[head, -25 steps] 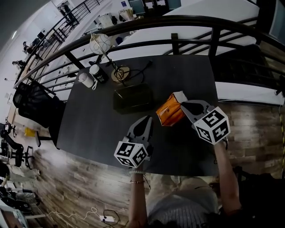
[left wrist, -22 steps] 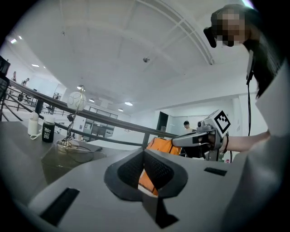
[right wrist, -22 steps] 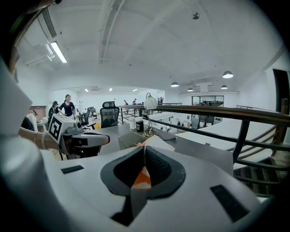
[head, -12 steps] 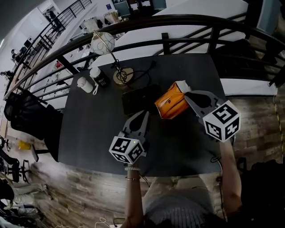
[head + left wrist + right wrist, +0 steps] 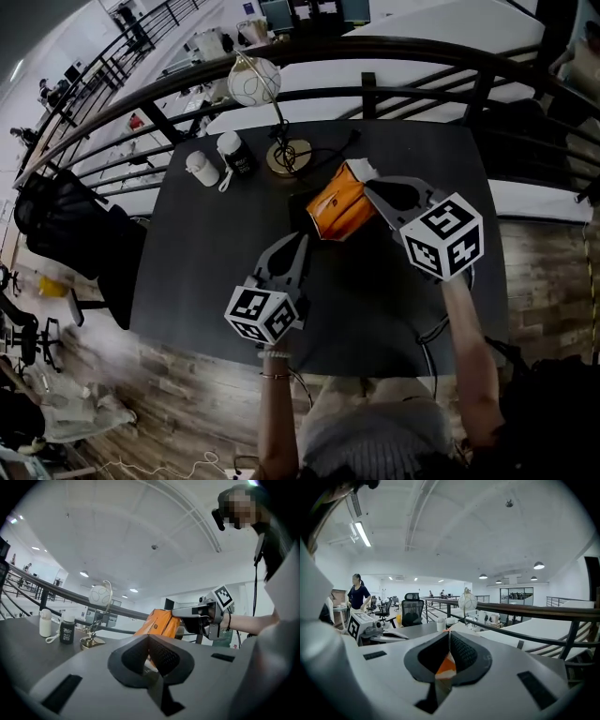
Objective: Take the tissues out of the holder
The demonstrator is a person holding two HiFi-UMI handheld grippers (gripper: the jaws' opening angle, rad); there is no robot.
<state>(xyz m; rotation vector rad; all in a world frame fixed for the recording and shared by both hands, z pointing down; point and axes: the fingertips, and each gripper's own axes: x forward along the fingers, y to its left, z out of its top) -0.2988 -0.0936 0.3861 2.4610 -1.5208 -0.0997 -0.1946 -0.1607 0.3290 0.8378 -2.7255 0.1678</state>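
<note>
Orange soft tissue pack [image 5: 339, 202] hangs pinched by its corner in the right claw [image 5: 367, 187], above the dark table [image 5: 206, 272], far-middle. Left claw [image 5: 298, 242] closed, empty, bare tabletop around it.

The left gripper [image 5: 300, 242] and the right gripper [image 5: 368, 186] each have dark grey, pointed jaws with black meshed pads. Each carries a white cube [image 5: 267, 314] printed with black square markers. A thin bracelet [image 5: 273, 376] circles the left wrist, a dark cable [image 5: 427, 334] trails from the right gripper, and the person wears a pale, finely striped top [image 5: 367, 433].
</note>
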